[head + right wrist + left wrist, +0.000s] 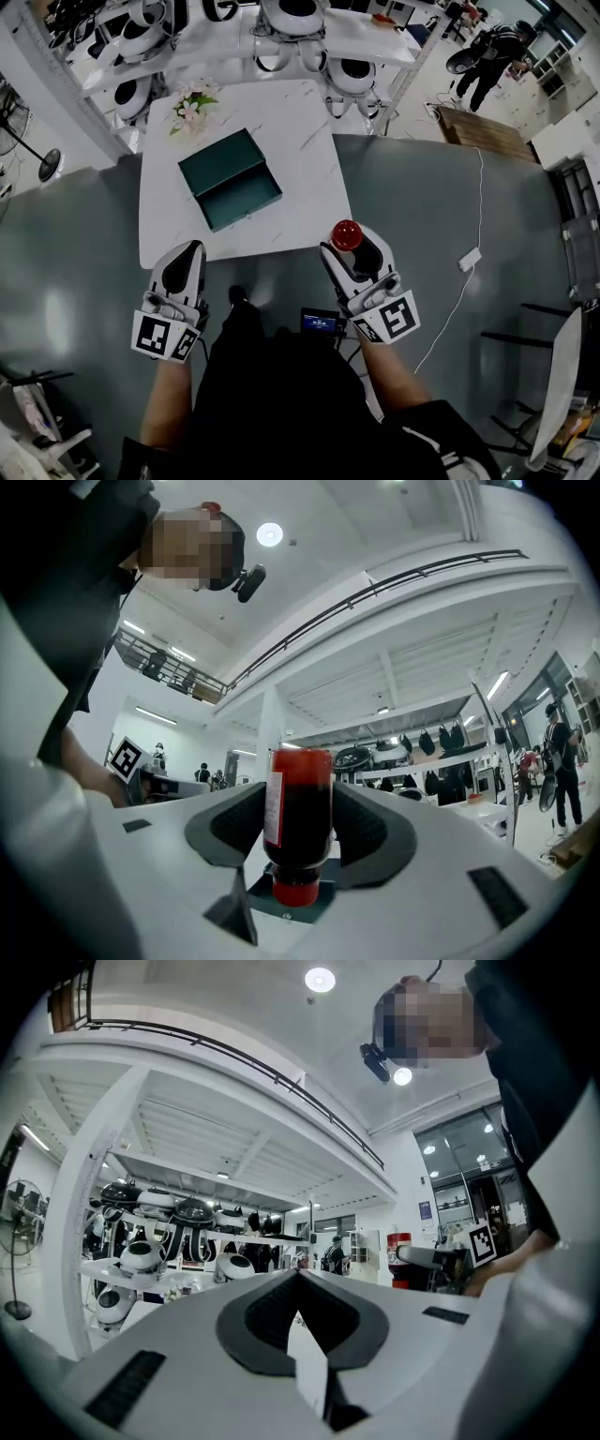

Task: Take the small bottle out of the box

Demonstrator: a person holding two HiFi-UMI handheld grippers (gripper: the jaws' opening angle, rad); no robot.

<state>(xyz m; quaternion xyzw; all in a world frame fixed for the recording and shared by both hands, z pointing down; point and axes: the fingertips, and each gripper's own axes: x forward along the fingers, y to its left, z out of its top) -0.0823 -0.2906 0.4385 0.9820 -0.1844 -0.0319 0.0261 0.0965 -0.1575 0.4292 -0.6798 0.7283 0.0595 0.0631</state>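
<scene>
The small bottle [347, 234] is dark red with a red cap, and my right gripper [352, 244] is shut on it just off the table's near edge. In the right gripper view the bottle [298, 813] stands between the dark pads [375, 829] with its cap toward the camera, and the right gripper [300, 794] points upward. The teal box [230, 178] lies open on the white table [291, 122] with nothing showing inside. My left gripper [190, 253] hangs to the left near the table's front edge. Its jaws meet in the left gripper view [298, 1281] with nothing between them.
A small bunch of flowers [192, 105] sits at the table's far left corner. White shelving with rounded white and black units [300, 19] stands behind the table. A white cable and power strip [469, 258] lie on the grey floor to the right. A person [492, 52] stands far back.
</scene>
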